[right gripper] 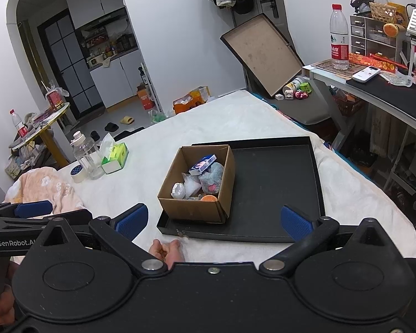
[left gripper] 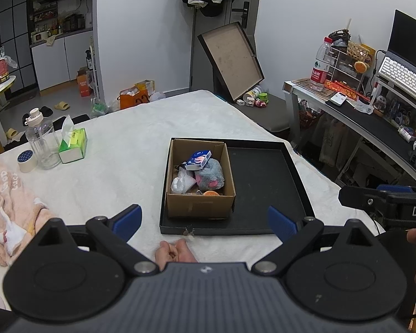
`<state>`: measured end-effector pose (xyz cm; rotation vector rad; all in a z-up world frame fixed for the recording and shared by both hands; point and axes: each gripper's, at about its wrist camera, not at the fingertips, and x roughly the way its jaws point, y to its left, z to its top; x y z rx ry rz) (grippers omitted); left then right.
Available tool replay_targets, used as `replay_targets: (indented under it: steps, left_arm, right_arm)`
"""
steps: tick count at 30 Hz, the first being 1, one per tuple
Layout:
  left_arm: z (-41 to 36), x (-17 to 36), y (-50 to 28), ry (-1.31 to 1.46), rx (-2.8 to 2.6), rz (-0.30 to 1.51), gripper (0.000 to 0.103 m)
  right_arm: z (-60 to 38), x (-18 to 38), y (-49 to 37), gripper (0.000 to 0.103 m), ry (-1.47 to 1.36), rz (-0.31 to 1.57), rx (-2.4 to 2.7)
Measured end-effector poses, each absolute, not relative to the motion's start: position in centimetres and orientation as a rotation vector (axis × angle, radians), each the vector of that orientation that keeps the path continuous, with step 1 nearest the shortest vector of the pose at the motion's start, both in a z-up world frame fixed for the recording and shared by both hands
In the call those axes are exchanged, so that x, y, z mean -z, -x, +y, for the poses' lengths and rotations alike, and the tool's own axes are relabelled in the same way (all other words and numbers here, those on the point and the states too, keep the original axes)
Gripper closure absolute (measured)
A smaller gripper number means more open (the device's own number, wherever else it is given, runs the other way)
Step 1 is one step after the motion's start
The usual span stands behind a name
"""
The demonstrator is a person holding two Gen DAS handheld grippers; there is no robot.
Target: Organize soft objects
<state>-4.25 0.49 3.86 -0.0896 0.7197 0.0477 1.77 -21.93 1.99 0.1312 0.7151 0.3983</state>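
**Both grippers spread wide above the bed, box of soft things ahead**

The left gripper [left gripper: 205, 222] hangs with its blue-padded fingers [left gripper: 127, 220] spread far apart and nothing between them. The right gripper [right gripper: 213, 222] is likewise released, its blue pads wide apart and empty. Both hover over the near edge of a bed [left gripper: 119, 166] covered in a white fleecy sheet, just short of a shallow black tray [left gripper: 263, 180] lying on it.

A small brown cardboard box [left gripper: 201, 204], flaps open, sits in the left part of the tray, against its left wall. Inside lies a grey plush mouse [left gripper: 210, 176] with pink ears, fuzzy and rounded, on the box's right side. A blue and white tissue pack [left gripper: 198, 159] rests tilted on top of the mouse toward the far wall. A crumpled clear plastic bag [left gripper: 181, 183] fills the left side, and an orange round thing [left gripper: 211, 193] shows at the near wall, mostly hidden.

The rest of the tray is bare black. Off to the left on the bed stand a clear bottle [left gripper: 40, 144], a green tissue box [left gripper: 73, 145] and a roll of tape [left gripper: 26, 161], close together, with a pink blanket [left gripper: 8, 202] bunched near them.
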Motion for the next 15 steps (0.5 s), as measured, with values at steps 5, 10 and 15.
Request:
replay_targets:
  steps: [5, 10, 15]
  left_arm:
    - [0.5, -3.8, 4.3, 0.087, -0.047, 0.717, 0.007]
    - [0.4, -3.6, 4.0, 0.08, -0.054, 0.714, 0.007]
    - [1.0, -3.3, 3.2, 0.091, -0.046, 0.719, 0.007]
  right_arm:
    - [-21.9, -1.9, -1.9, 0.0, -0.136, 0.721, -0.396]
    - [-21.8, -1.5, -2.2, 0.0, -0.134, 0.732, -0.397]
    - [-21.8, -0.9, -2.6, 0.0, -0.147, 0.741, -0.385]
